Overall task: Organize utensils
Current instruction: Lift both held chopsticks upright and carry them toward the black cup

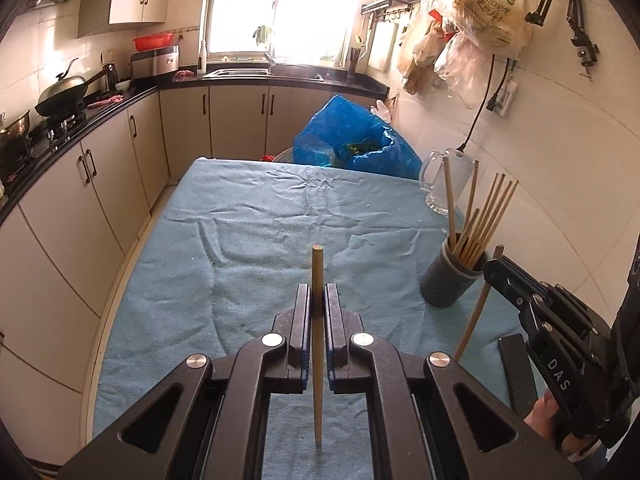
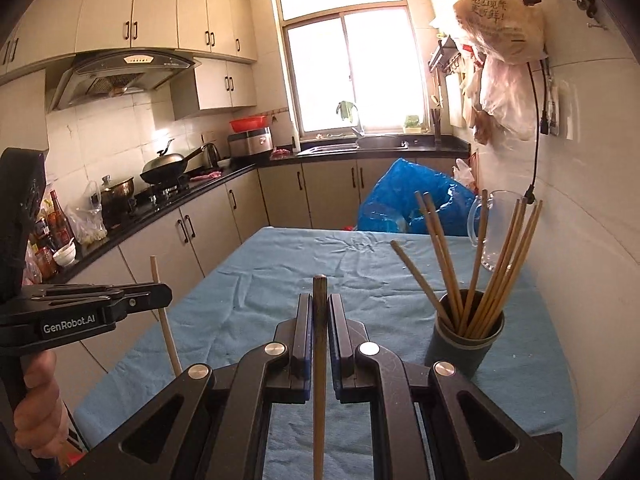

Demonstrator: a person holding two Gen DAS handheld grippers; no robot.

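Both hand-held grippers are clamped on a single wooden chopstick each. Between the left hand-held gripper's [image 1: 318, 300] pads a pale chopstick [image 1: 318, 344] stands nearly upright, held partway along its length, both ends free. Likewise the right hand-held gripper [image 2: 320, 312] pinches a darker-tipped chopstick [image 2: 319, 380]. Such sticks look light, stiff and smooth, so they may pivot or slip in a narrow pinch; a hold near the middle seems steadiest. Beyond, on the blue-clothed counter [image 2: 280, 272], a dark cylindrical holder [image 2: 464, 344] already carries a fan of chopsticks [image 2: 496, 268], leaving little room, with a glass mug [image 1: 440, 184] behind it.
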